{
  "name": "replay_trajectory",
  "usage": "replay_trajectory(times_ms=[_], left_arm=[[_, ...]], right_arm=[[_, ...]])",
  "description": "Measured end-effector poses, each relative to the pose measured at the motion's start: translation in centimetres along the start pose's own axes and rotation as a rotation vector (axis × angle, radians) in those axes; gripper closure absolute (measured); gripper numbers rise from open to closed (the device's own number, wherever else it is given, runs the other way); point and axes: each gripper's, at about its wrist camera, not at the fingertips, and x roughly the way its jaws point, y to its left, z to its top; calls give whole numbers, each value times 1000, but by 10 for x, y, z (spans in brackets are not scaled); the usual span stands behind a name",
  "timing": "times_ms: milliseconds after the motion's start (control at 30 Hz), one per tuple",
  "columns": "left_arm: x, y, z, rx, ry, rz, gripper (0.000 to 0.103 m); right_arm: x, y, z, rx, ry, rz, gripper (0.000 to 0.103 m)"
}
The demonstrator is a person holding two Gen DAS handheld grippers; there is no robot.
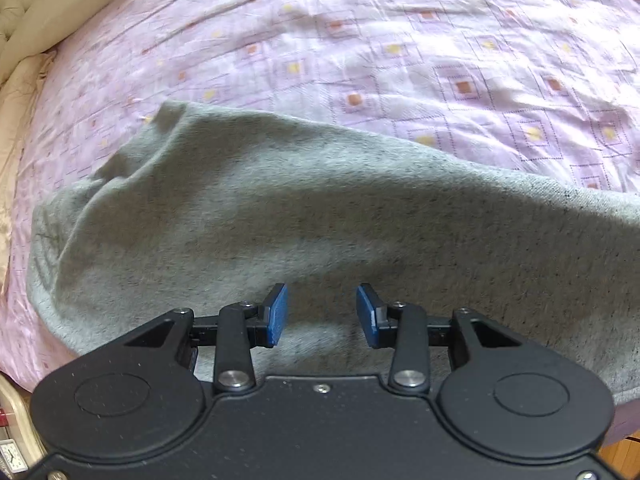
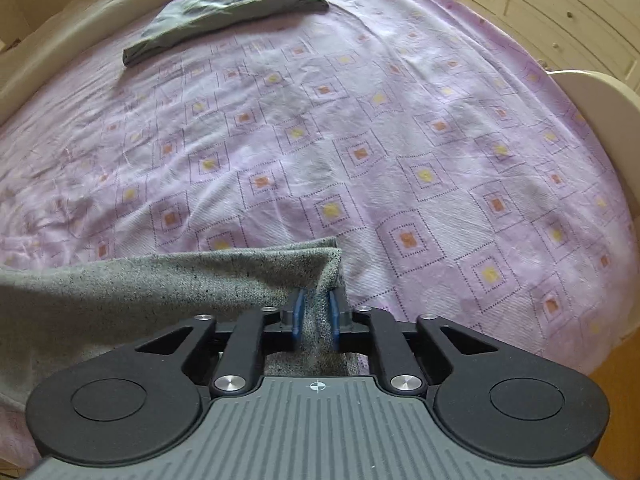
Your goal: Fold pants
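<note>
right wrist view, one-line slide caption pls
Right gripper pinches a corner of the grey pants on the purple bedsheet; another folded garment lies beyond.

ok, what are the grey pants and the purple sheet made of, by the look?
Grey pants: soft matte knit, probably fleecy cotton jersey; heathered dark flecks, fuzzy nap, thick rolled edge in the right claw.
Purple sheet: thin woven cotton-like fabric; fine creases, visible weave texture, printed squares.

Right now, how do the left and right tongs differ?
The left tongs are open, blue pads apart, gripping nothing above the grey knit pants; the right tongs are shut on a raised pants corner. The left sits mid-fabric, the right at its edge. Both hover over the lilac patterned bedsheet.
</note>
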Motion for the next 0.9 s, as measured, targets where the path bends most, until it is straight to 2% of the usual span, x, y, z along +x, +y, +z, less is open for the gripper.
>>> replay_trajectory(times_ms=[33,100,167,267,333,500,600,633,667,700,767,800,900], left_arm=[[6,-4,-1,9,17,10,55],[19,-9,-6,30,62,37,54],[19,-10,-14,50,33,48,53],[18,-13,-21,99,42,60,53],[19,-12,-23,103,49,64,53],[20,-10,-26,70,60,72,53],[19,-17,-27,81,50,91,53],[18,-18,-27,83,48,93,54],[16,-18,-27,83,43,92,54],[14,-18,-27,79,39,88,54],[8,-13,-23,52,23,63,55],[3,-11,-21,38,11,53,55],[-12,-13,-12,27,-30,34,54]], right_arm=[[-4,-3,2,9,-20,10,74],[-9,-12,8,30,-57,23,74],[-10,-19,15,47,-69,30,74],[-2,-15,28,6,-63,59,71],[11,-11,35,-27,-39,81,61],[48,-21,37,58,105,130,57],[48,-22,32,81,98,160,52],[47,-19,32,70,112,176,63],[45,-13,32,42,123,200,89],[35,-2,33,-31,106,183,93],[6,21,30,-267,-28,66,94],[0,21,27,-297,-75,28,94],[27,4,26,-201,27,14,94]])
